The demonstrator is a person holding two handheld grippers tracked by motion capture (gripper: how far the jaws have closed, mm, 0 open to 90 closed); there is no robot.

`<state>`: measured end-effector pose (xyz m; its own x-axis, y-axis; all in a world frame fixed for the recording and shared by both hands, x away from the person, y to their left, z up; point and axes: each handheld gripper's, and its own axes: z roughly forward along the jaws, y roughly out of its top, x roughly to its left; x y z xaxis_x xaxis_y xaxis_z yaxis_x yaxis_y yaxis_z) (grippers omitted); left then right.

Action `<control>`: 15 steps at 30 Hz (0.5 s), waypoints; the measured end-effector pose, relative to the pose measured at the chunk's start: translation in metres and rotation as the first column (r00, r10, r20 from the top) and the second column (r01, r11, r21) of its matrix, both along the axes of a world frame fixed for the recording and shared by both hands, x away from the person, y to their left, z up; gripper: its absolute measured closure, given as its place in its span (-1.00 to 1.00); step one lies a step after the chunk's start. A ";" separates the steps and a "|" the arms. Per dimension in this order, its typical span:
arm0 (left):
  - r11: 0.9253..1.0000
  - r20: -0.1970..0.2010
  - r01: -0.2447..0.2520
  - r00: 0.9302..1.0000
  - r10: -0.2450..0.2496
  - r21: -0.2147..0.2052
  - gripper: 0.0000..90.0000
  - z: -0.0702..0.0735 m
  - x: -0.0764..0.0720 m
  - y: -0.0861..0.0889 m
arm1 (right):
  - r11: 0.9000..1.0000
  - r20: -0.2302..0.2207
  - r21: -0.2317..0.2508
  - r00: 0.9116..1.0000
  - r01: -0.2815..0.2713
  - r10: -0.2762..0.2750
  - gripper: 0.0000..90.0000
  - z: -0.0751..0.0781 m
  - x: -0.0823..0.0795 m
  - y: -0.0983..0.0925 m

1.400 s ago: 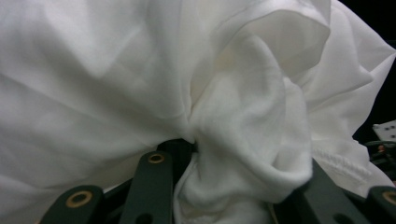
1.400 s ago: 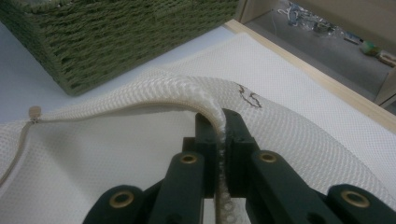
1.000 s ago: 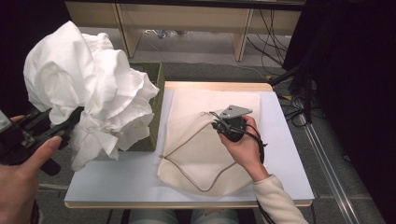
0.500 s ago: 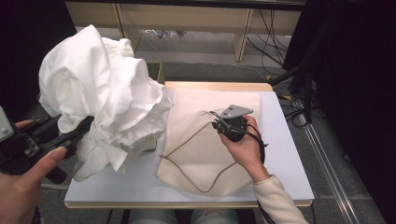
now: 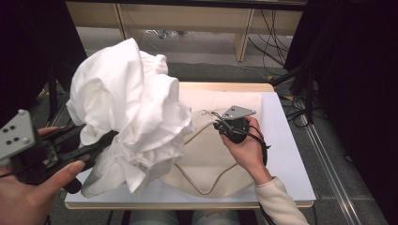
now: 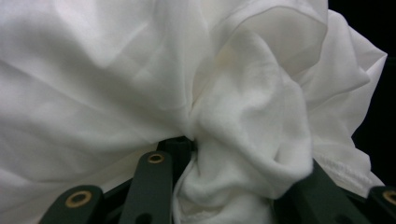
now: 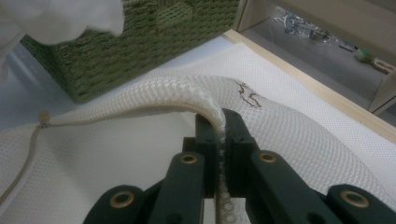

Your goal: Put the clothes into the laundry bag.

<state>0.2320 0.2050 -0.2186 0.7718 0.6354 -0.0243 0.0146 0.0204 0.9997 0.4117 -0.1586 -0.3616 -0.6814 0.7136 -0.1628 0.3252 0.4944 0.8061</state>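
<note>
A big crumpled white cloth hangs in the air at the left, with my left gripper shut on its lower folds. In the left gripper view the cloth bulges between and over the jaws of that gripper. A cream mesh bag with a zip lies flat on the white table. My right gripper is shut on the bag's upper edge. In the right gripper view the gripper pinches a raised fold of the mesh bag.
A green woven basket stands at the table's left, just beyond the bag. A corner of the white cloth hangs over it. A wooden shelf frame and cables lie past the table's far and right edges.
My left gripper has carried the white cloth to the right, so it now covers the basket and overlaps the bag's left side. The right gripper has kept still on the bag.
</note>
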 end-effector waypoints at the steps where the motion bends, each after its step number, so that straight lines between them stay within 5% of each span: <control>1: 1.000 -0.005 0.012 1.000 -0.011 0.003 0.48 -0.002 0.001 -0.003 | 1.000 0.000 0.001 1.000 -0.001 0.001 0.93 0.000 0.000 0.000; 5: 0.998 -0.032 0.060 0.998 -0.059 0.012 0.48 -0.010 0.008 -0.015 | 1.000 -0.008 0.003 1.000 0.000 0.000 0.93 0.000 -0.001 0.001; 9: 0.992 -0.099 0.123 0.988 -0.120 0.027 0.48 -0.027 0.021 -0.038 | 1.000 -0.006 0.021 1.000 0.013 -0.013 0.94 0.001 -0.001 0.001; 11: 0.985 -0.162 0.167 0.974 -0.159 0.040 0.48 -0.043 0.030 -0.054 | 1.000 -0.003 0.008 1.000 0.003 -0.003 0.94 0.002 0.000 -0.001; 15: 0.970 -0.303 0.235 0.931 -0.203 0.071 0.48 -0.083 0.055 -0.083 | 1.000 -0.010 0.026 1.000 0.008 -0.008 0.94 0.001 0.000 -0.001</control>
